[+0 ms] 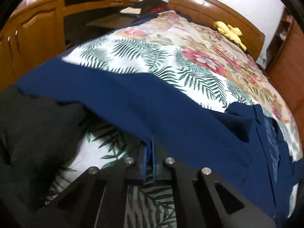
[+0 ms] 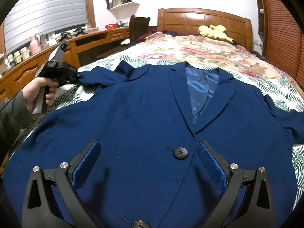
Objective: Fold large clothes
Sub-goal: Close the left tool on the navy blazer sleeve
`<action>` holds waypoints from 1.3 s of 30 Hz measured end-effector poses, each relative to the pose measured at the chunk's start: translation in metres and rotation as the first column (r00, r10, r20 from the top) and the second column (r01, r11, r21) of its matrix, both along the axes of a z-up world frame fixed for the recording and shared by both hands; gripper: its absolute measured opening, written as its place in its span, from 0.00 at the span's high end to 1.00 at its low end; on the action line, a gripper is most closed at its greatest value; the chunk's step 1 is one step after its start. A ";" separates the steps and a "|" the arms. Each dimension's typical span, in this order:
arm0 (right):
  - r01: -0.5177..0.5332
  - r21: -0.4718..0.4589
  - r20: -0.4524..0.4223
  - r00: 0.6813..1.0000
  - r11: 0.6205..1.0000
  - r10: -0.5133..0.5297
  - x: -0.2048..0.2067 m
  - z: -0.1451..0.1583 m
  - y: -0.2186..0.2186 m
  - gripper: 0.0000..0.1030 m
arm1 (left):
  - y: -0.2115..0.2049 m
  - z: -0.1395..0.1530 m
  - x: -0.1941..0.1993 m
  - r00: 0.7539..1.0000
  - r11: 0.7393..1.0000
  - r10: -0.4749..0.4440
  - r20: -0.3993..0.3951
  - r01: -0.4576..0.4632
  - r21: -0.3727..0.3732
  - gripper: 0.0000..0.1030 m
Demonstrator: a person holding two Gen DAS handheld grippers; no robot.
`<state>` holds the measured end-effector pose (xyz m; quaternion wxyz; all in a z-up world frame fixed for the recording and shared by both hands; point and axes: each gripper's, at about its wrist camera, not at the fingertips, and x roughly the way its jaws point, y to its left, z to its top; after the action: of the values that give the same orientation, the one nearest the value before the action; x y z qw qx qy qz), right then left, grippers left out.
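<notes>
Left gripper [image 1: 150, 163] clamped on navy blue woven blazer [image 2: 133, 114] sleeve, right gripper [image 2: 148, 161] wide open, empty; folding barely started.

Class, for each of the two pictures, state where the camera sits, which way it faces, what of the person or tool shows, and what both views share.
Left wrist view: on the left gripper, low at the bed's side, facing the headboard; its fingers are shut on the blue jacket.
Right wrist view: on the right gripper, above the jacket front, facing the headboard; its fingers are open, and the person's left hand shows.
Shared: jacket, floral bedspread, yellow plush toy, wooden desk.
</notes>
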<state>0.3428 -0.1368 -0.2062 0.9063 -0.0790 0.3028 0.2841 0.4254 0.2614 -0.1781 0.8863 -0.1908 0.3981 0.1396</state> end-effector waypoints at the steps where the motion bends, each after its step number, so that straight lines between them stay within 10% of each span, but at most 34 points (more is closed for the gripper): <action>1: 0.000 0.001 0.003 1.000 1.000 0.000 -0.001 0.000 0.000 0.00 | -0.005 0.005 0.001 1.000 1.000 -0.021 0.007 0.021 0.005 1.00; 17: 0.001 -0.001 0.053 0.999 1.000 0.000 -0.012 0.009 -0.005 0.00 | -0.132 0.100 -0.048 0.939 0.928 -0.336 0.069 0.317 0.196 1.00; 39: -0.007 -0.046 0.075 0.997 0.999 0.010 -0.017 0.006 0.003 0.00 | -0.034 0.081 -0.093 0.968 0.967 -0.224 0.115 0.206 0.150 0.64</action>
<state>0.3255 -0.1342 -0.1998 0.9137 -0.1117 0.2748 0.2777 0.3326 0.2271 -0.0972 0.9315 -0.0939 0.3468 0.0564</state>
